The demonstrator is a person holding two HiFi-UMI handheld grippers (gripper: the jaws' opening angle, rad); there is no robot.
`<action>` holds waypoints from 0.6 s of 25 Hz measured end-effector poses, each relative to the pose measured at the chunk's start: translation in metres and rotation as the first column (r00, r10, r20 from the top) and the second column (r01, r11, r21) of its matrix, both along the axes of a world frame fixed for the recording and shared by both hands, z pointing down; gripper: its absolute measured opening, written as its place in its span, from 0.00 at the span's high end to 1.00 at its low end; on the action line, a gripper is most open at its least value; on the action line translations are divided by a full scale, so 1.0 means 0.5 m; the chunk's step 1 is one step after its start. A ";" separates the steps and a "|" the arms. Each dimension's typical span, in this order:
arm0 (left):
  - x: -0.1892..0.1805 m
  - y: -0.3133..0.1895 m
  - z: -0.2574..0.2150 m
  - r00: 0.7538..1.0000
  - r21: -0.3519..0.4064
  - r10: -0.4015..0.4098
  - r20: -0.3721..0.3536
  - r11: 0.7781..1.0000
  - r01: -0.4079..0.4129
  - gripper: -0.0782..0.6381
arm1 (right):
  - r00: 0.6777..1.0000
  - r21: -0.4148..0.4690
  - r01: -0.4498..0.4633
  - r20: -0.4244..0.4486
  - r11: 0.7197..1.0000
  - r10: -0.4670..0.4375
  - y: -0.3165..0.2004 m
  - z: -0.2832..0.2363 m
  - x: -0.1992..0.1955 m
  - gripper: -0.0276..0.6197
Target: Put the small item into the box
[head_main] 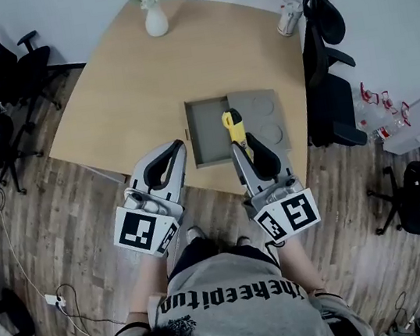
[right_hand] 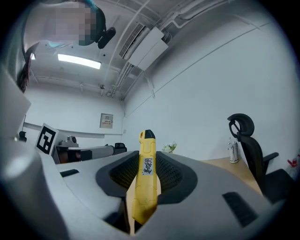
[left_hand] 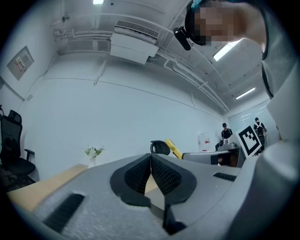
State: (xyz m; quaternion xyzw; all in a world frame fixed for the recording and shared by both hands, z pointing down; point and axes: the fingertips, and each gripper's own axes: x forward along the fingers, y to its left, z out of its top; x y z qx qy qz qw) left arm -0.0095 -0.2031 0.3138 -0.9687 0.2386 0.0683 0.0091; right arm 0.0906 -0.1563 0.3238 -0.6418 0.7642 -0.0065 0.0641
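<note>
A long yellow utility knife (right_hand: 145,180) with a black tip is clamped between the jaws of my right gripper (right_hand: 146,176), sticking out past them. In the head view the yellow knife (head_main: 234,127) points forward over the near part of the open grey box (head_main: 209,136), with the right gripper (head_main: 244,146) just behind it at the table's front edge. My left gripper (head_main: 178,153) hangs to the left of the box, jaws pressed together with nothing between them. In the left gripper view the left gripper (left_hand: 151,168) is shut and the knife (left_hand: 174,149) shows beyond it.
The wooden table (head_main: 126,89) carries a white vase with flowers (head_main: 154,12) at the far edge and a bottle (head_main: 289,15) at the far right corner. The box's flat lid (head_main: 265,119) lies joined to its right. Black office chairs (head_main: 328,65) stand right and left of the table.
</note>
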 end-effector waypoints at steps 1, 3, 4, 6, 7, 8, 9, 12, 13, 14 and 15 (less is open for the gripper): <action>0.000 -0.007 0.000 1.000 -0.001 0.008 -0.001 1.000 -0.008 0.87 | 1.000 -0.001 -0.008 -0.001 1.000 0.008 -0.005 0.000 -0.001 0.77; 0.000 -0.019 0.003 1.000 -0.002 0.023 -0.001 1.000 -0.023 0.87 | 1.000 -0.003 -0.024 -0.003 1.000 0.024 -0.014 0.002 -0.002 0.77; 0.000 -0.024 0.004 1.000 -0.003 0.030 -0.002 1.000 -0.030 0.87 | 0.999 -0.003 -0.032 -0.003 0.999 0.032 -0.017 0.003 -0.002 0.77; 0.000 -0.033 0.005 0.999 -0.004 0.047 -0.004 0.999 -0.047 0.87 | 0.999 -0.004 -0.048 -0.004 0.999 0.048 -0.024 0.004 -0.004 0.77; 0.000 -0.037 0.006 0.998 -0.004 0.056 -0.004 0.998 -0.056 0.87 | 0.998 -0.005 -0.056 -0.004 0.998 0.056 -0.026 0.005 -0.005 0.77; 0.000 -0.041 0.007 0.998 -0.004 0.065 -0.004 0.998 -0.065 0.87 | 0.998 -0.005 -0.064 -0.004 0.998 0.064 -0.029 0.006 -0.006 0.77; 0.000 -0.045 0.007 0.997 -0.004 0.073 -0.005 0.997 -0.073 0.87 | 0.997 -0.005 -0.072 -0.003 0.997 0.072 -0.031 0.007 -0.006 0.77; 0.000 -0.059 0.009 0.996 -0.006 0.094 -0.004 0.996 -0.095 0.87 | 0.995 -0.004 -0.096 0.001 0.995 0.096 -0.039 0.007 -0.006 0.77; 0.000 -0.063 0.010 0.995 -0.007 0.101 -0.003 0.995 -0.102 0.87 | 0.995 -0.005 -0.104 0.001 0.995 0.104 -0.042 0.008 -0.006 0.77; 0.000 -0.066 0.012 0.994 -0.008 0.109 -0.002 0.994 -0.109 0.87 | 0.994 -0.007 -0.112 0.001 0.994 0.112 -0.044 0.010 -0.006 0.77; 0.001 -0.069 0.014 0.993 -0.010 0.116 -0.001 0.993 -0.116 0.87 | 0.993 -0.009 -0.120 0.001 0.993 0.120 -0.046 0.012 -0.006 0.77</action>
